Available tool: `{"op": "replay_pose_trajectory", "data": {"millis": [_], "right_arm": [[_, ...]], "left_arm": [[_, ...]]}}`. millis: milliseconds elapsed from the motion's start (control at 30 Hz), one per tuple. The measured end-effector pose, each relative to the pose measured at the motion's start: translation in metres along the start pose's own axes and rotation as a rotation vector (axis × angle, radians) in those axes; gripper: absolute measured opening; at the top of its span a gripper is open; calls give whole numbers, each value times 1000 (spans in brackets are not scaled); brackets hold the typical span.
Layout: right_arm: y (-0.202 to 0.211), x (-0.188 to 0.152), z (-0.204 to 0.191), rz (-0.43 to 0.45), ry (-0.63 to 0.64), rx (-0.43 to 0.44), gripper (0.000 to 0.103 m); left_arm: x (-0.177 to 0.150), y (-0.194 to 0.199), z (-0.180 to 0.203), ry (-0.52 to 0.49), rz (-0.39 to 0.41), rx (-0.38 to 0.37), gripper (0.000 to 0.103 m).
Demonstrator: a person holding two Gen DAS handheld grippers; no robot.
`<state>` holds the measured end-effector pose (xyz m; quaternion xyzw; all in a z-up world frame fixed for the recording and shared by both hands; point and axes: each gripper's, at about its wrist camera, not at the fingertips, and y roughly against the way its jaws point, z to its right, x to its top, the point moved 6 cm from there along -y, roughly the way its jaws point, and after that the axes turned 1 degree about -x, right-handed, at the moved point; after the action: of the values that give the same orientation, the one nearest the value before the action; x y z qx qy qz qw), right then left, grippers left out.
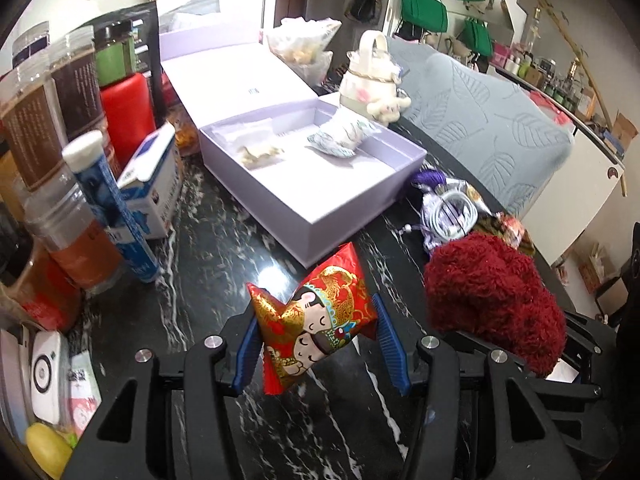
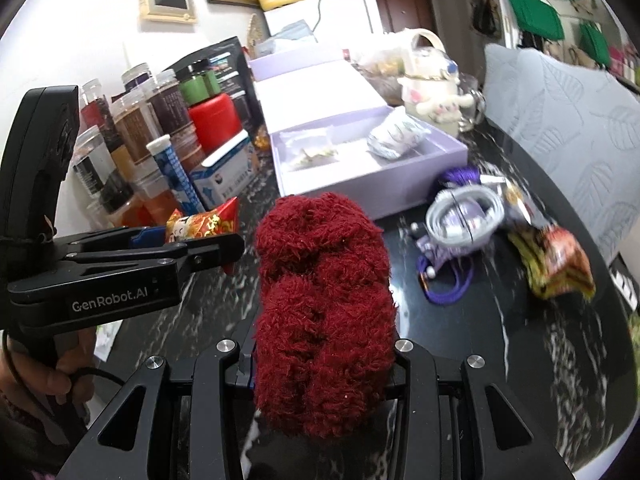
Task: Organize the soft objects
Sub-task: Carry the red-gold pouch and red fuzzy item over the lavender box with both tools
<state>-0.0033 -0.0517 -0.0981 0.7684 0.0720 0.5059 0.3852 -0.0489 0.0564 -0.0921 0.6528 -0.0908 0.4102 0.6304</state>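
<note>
My left gripper (image 1: 318, 338) is shut on a small red and gold pillow pouch (image 1: 316, 316) with cartoon figures, held above the black marble table (image 1: 208, 280). My right gripper (image 2: 324, 364) is shut on a fluffy dark red bundle (image 2: 324, 308), which hides its fingers. That bundle (image 1: 492, 304) also shows at the right of the left wrist view. An open lilac box (image 1: 320, 184) lies ahead, with a clear packet (image 1: 256, 148) and a pale patterned soft pouch (image 1: 340, 138) inside. The left gripper (image 2: 200, 246) with the pouch (image 2: 204, 224) appears at the left of the right wrist view.
Jars (image 1: 48, 128), a red canister (image 1: 128, 112), a blue tube (image 1: 108, 204) and a carton (image 1: 154, 184) crowd the left side. A coiled white cable on a purple bag (image 2: 464, 220), a crumpled brown-red pouch (image 2: 556, 264), a plush-toy bag (image 1: 370, 80) and a grey leaf cushion (image 1: 488, 128) lie right.
</note>
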Motion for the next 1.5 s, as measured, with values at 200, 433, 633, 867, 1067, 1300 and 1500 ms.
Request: {"op": "replay_pose_trajectory", "data": {"millis": [200,433,633,867,1067,1300,1500], "right_arm": [[2,27,-5,33,42,13,37],[1,59,-5,76,84,-4,37],[5,88,-9,124,134,-5,37],[3,119,-7,155,166,-1,37],[4,148,-1,182,195,6,37],[1,182,8,214,209,9,37],[-11,211,19,232,210,6,37]], "left_arm": [[19,3,-8,5,32,-1,52],[48,7,-13,4,76,-4,52],[76,12,-17,0,123,0,52],[110,17,-17,-5,178,1,52],[136,14,-14,-7,203,-5,52],[171,7,-12,-9,231,13,52],[198,-6,-14,-14,237,23,52]]}}
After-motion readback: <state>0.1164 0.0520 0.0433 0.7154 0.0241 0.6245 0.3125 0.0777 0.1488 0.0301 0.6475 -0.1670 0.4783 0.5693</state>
